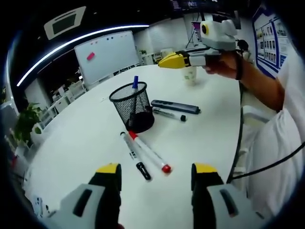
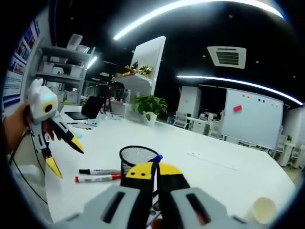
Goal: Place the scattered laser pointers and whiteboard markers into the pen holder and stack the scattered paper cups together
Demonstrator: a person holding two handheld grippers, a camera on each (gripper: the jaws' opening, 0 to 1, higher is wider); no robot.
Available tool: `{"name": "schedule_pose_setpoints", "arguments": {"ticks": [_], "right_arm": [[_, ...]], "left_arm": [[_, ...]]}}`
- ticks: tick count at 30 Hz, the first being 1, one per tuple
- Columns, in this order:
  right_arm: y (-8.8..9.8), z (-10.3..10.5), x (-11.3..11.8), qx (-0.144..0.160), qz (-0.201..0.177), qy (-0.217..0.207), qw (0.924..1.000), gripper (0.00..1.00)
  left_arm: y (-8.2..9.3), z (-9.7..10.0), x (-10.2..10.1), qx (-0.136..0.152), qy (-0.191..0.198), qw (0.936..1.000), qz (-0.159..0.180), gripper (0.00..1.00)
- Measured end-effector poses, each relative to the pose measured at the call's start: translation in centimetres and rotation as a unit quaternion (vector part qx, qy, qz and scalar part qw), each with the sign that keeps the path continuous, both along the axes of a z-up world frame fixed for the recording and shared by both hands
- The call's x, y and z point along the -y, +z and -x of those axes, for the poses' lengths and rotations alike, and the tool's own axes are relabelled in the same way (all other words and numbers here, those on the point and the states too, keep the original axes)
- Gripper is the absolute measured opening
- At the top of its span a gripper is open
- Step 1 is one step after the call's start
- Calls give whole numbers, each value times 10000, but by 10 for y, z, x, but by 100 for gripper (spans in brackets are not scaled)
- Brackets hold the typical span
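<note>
Holder: black wire-mesh cup, upright mid-table, one blue-capped marker standing in it. Light and open-weave; probably tips if nudged at the rim.

Red marker and black marker: lying side by side on the white table, just in front of the holder, heads toward it. Stiff, light, smooth round barrels, likely to roll; best pinched across mid-barrel.

Second black marker and laser pointer: beside the holder on its far side, parallel, close together. The pointer is flat, dark and slim; grip across its narrow sides.

Cup: paper, near the far table edge, under the right gripper. Thin-walled, crushes easily; take at the rim, gently.

Left gripper: jaws wide apart, empty, hovering short of the red and black markers.

Right gripper: jaws closed tip to tip, nothing visible between them.
</note>
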State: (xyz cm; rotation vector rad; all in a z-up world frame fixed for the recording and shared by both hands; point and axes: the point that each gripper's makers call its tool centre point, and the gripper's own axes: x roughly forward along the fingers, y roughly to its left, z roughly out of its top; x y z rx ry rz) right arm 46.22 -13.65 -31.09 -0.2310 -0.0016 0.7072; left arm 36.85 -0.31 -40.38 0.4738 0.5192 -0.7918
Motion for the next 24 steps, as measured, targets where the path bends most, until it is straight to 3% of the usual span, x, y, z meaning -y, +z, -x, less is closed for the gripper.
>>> {"name": "schedule_pose_setpoints", "arguments": {"ticks": [24], "right_arm": [[-5, -2, 7, -97, 48, -113, 9999, 10]], "left_arm": [[5, 3, 2, 60, -67, 9999, -70, 60]]}}
